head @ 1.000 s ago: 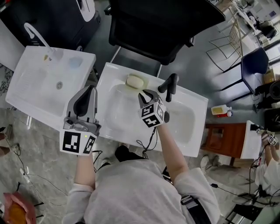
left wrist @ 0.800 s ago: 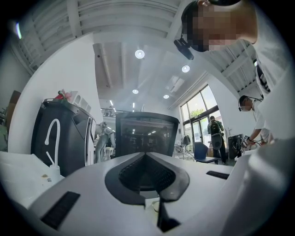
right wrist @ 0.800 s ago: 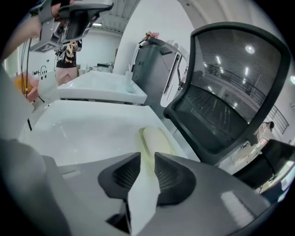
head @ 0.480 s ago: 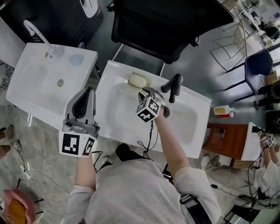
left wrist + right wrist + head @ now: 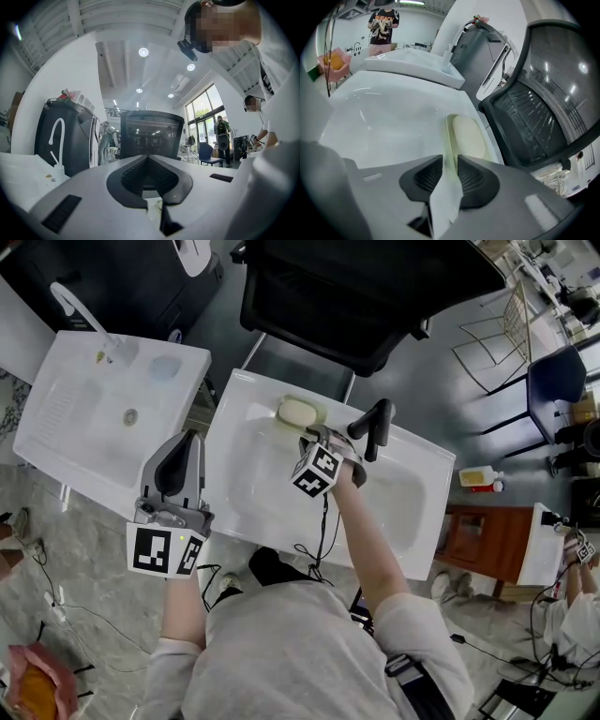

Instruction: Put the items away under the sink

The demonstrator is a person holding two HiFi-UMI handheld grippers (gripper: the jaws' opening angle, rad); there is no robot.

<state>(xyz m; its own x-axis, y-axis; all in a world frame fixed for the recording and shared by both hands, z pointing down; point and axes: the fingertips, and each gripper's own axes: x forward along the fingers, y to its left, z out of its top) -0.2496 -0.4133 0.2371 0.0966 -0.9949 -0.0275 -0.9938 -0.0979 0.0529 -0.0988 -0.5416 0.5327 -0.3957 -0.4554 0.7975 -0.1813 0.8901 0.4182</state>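
A pale oval bar of soap (image 5: pixel 296 412) (image 5: pixel 468 134) lies flat in a pale green oblong soap dish (image 5: pixel 322 415) (image 5: pixel 449 133) on the back rim of the white ceramic washbasin (image 5: pixel 262 495) (image 5: pixel 384 117), at that rim's left half. The dish's long axis runs along the back rim. In the right gripper view it points straight away from the jaws, with its near end toward the gripper.

The right gripper (image 5: pixel 314 435) (image 5: pixel 450 161) reaches across the basin to the dish's near end. Its jaws are drawn in to a narrow slot and clasp the dish's thin near rim between the ribbed pads. How much of the rim sits inside is hard to make out, because the gripper body covers that end.

A black lever faucet (image 5: pixel 371 426) stands on the basin's back rim, just to the right of the right gripper.

The left gripper (image 5: pixel 190 439) (image 5: pixel 149 159) is held over the basin's left edge, well apart from the dish. Its jaws are pressed together with nothing between them.

A second white basin (image 5: pixel 75 418) stands left of the washbasin. A black mesh office chair (image 5: pixel 356 296) (image 5: pixel 150 136) (image 5: pixel 543 108) stands right behind the washbasin's back rim; its top is cut off in the head view.
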